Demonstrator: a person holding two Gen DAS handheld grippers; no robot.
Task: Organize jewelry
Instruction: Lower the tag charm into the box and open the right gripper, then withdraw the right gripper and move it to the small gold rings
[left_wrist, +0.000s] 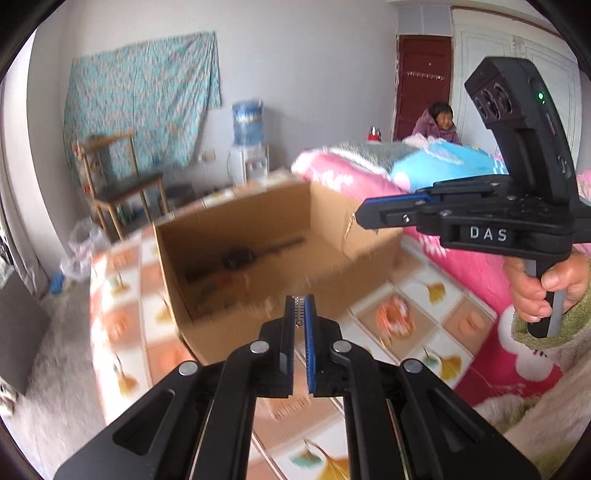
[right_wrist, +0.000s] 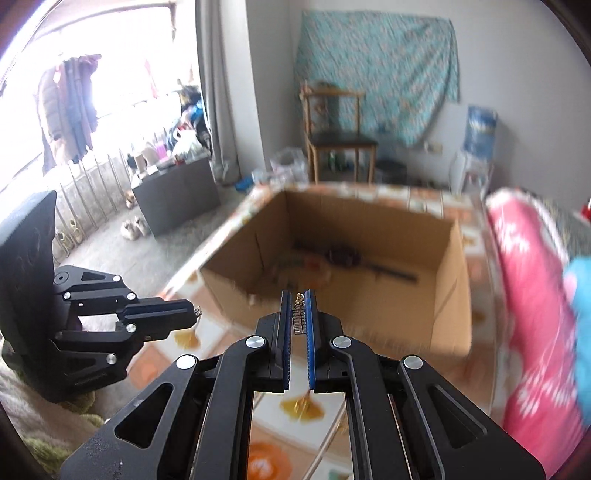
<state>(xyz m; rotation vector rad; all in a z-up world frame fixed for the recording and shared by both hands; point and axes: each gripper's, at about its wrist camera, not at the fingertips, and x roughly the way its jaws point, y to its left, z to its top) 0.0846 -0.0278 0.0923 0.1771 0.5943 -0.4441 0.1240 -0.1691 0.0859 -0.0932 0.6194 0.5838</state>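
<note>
Left tongs (left_wrist: 300, 308): lower centre of left view, narrow, pinched on a small silvery piece of jewelry (left_wrist: 299, 312), ribbed like a tiny spring or chain link.
Right tongs (right_wrist: 299, 310): lower centre of right view, narrow, clamped on a second silvery ribbed piece (right_wrist: 300, 314) with a little clasp at its top end.
Slip risk: tiny pieces held only at the pad tips; a jolt or slight slackening likely to drop one onto the patterned bedspread (left_wrist: 417, 295), hard to find among the busy print.
Tangle risk: if both pieces belong to one chain, pulling apart could strain or snap it; no link between them visible.
Collision risk: both tools near each other, right one at right edge of left view in a hand (left_wrist: 546, 291); could knock together.
Cardboard box (right_wrist: 343, 266): mid frame on the bed, open-topped, beyond the tips; ragged near rim could snag a chain.
Box contents: dark long object (right_wrist: 354, 260) on the bottom, blurred, identity unclear; coloured bits beside it unreadable.
Hard to make out: motion blur throughout; exact type of jewelry uncertain.
Far: seated person by red door, upper right of left view, partly hidden behind bedding.
</note>
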